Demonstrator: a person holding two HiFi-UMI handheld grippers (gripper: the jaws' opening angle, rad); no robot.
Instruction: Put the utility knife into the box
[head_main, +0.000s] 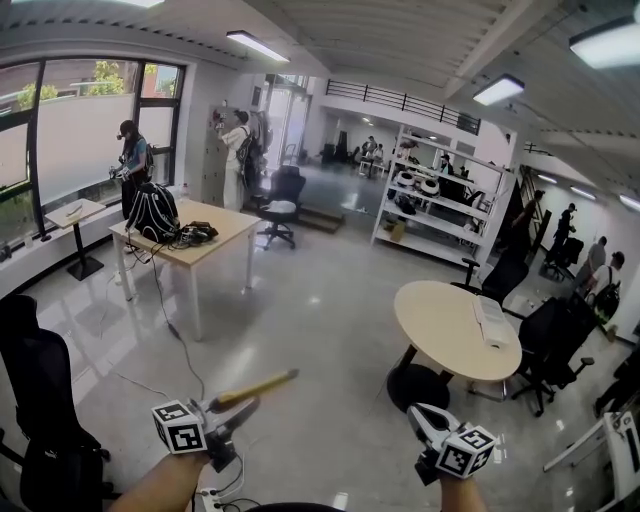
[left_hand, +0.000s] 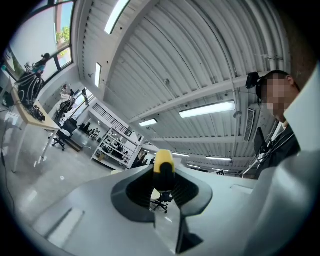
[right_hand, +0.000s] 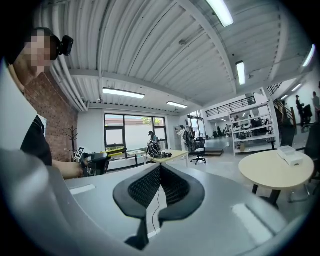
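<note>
Yellow utility knife gripped in the left gripper, in an open office.
Nearest, the left gripper (head_main: 232, 408) clamps the long yellow utility knife (head_main: 256, 388), which is tilted slightly upward. The right gripper (head_main: 418, 413) points level, its jaws pressed together on nothing. Beyond stands a round beige table (head_main: 440, 330), and farther off a rectangular wooden table (head_main: 215, 235) bears a black backpack (head_main: 152, 212).

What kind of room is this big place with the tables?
Probably a shared office or workshop: it has a wooden desk, a round table, an office chair and white storage shelves.
</note>
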